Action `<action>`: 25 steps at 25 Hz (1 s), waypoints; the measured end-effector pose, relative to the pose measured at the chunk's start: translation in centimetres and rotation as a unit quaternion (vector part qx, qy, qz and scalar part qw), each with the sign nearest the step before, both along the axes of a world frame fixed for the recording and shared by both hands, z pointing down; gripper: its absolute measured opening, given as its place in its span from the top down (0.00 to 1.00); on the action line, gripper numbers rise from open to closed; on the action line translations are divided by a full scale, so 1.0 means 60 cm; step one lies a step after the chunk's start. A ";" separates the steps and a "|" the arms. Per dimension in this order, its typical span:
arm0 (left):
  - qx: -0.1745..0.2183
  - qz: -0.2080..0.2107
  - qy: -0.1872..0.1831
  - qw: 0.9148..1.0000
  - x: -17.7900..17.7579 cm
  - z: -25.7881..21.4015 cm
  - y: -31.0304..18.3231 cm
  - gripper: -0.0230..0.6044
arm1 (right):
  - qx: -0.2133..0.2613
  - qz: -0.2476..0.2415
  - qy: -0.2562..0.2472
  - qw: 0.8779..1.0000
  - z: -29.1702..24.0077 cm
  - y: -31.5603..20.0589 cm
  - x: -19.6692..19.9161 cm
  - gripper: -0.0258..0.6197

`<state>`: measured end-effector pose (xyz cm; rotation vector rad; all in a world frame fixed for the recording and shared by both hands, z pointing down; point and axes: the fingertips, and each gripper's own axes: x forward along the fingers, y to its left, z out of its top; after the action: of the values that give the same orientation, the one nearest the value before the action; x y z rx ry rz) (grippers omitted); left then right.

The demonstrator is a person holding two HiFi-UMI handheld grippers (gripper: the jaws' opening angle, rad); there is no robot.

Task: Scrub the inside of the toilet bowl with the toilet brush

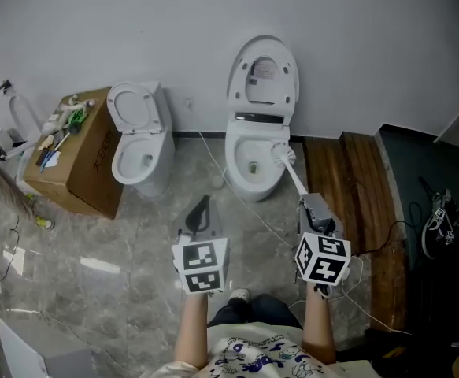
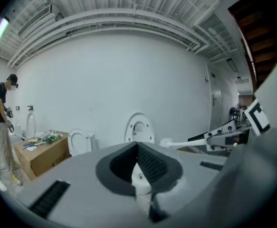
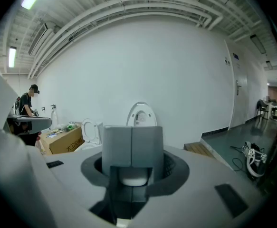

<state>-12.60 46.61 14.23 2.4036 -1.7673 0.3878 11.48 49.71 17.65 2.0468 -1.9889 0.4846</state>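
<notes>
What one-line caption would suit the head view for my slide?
Right tool holds the toilet brush, its head at the rim of the larger toilet; left tool hangs shut.

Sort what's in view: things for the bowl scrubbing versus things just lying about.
In the job: toilet brush, right gripper gripping it, toilet with raised lid.
Lying about: other toilet, cardboard box, wooden planks, cables.

Head view high up, looking steeply down on floor point(image 1: 119, 290), left gripper point(image 1: 204, 203) and right gripper point(image 1: 308, 199), each gripper view low, close along its own jaws, facing the white wall point(image 1: 135, 30), all three sharing the right-hand toilet point(image 1: 249, 181) and cardboard box point(image 1: 87, 172).
</notes>
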 end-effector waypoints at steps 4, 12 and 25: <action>-0.007 0.009 -0.004 1.000 -0.001 0.014 -0.010 0.96 | -0.011 0.009 -0.002 1.000 0.017 -0.001 -0.001 0.70; -0.026 0.017 -0.007 0.999 0.013 0.040 -0.047 0.96 | -0.028 0.008 -0.005 1.000 0.038 -0.032 0.006 0.70; -0.033 -0.006 -0.018 0.999 0.060 0.056 -0.210 0.96 | -0.039 -0.016 -0.013 0.999 0.062 -0.217 0.055 0.70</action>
<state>-9.01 33.99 17.62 2.3539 -1.7539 0.4822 14.77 36.67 21.35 1.9689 -1.9822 0.5743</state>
